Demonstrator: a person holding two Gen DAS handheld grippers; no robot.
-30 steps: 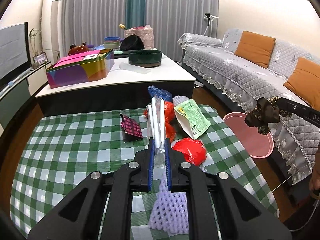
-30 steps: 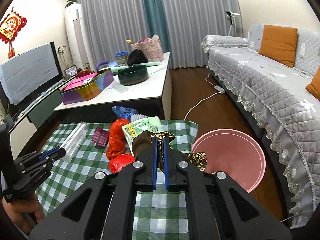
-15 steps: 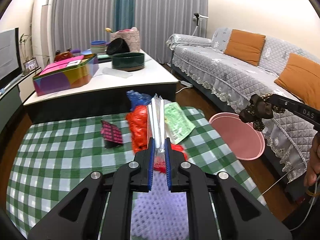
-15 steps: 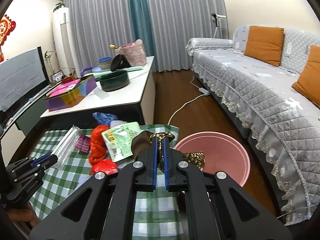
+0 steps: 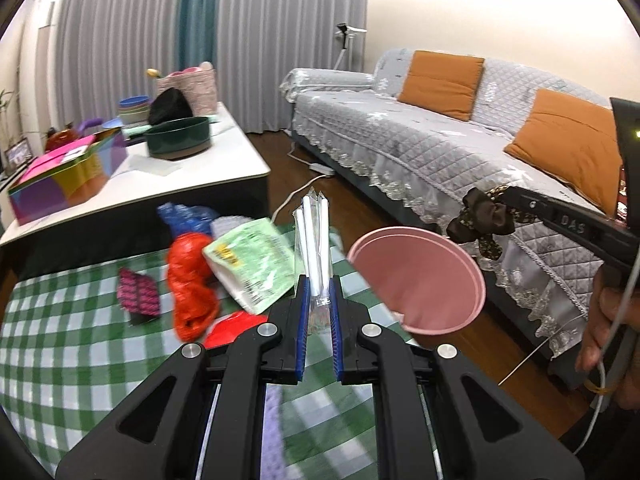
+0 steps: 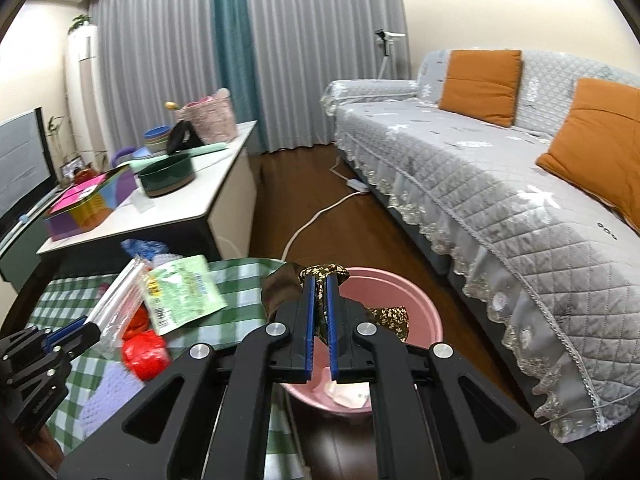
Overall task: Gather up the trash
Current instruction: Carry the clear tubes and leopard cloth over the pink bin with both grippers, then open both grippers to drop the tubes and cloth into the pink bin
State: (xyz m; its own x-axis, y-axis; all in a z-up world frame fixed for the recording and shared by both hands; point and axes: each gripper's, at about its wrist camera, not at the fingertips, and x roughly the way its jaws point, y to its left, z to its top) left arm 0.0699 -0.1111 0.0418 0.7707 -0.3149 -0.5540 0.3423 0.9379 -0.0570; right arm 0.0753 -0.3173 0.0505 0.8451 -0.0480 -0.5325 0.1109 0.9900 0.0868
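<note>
My left gripper [image 5: 319, 286] is shut on a clear plastic packet of white sticks [image 5: 312, 236] that points up and forward over the right side of the green checked table [image 5: 60, 344]. My right gripper [image 6: 319, 280] is shut on a brown floral fabric piece [image 6: 320, 270], held over the pink bin [image 6: 424, 304] on the floor. In the left wrist view that fabric piece [image 5: 482, 220] hangs just right of the pink bin [image 5: 420, 280]. Still on the table lie a green-white bag [image 5: 252, 264], red plastic wrappers [image 5: 192, 284] and a pink patterned packet [image 5: 138, 292].
A grey quilted sofa [image 6: 500, 208] with orange cushions runs along the right. Behind the checked table stands a white coffee table [image 5: 172, 176] with a colourful box, a dark green bowl and other dishes. A white cable [image 6: 320, 216] lies on the wooden floor. Some paper sits in the bin.
Both grippers have swung to the right toward the pink bin, each keeping its grip. The bin now looms larger and closer in both views.
</note>
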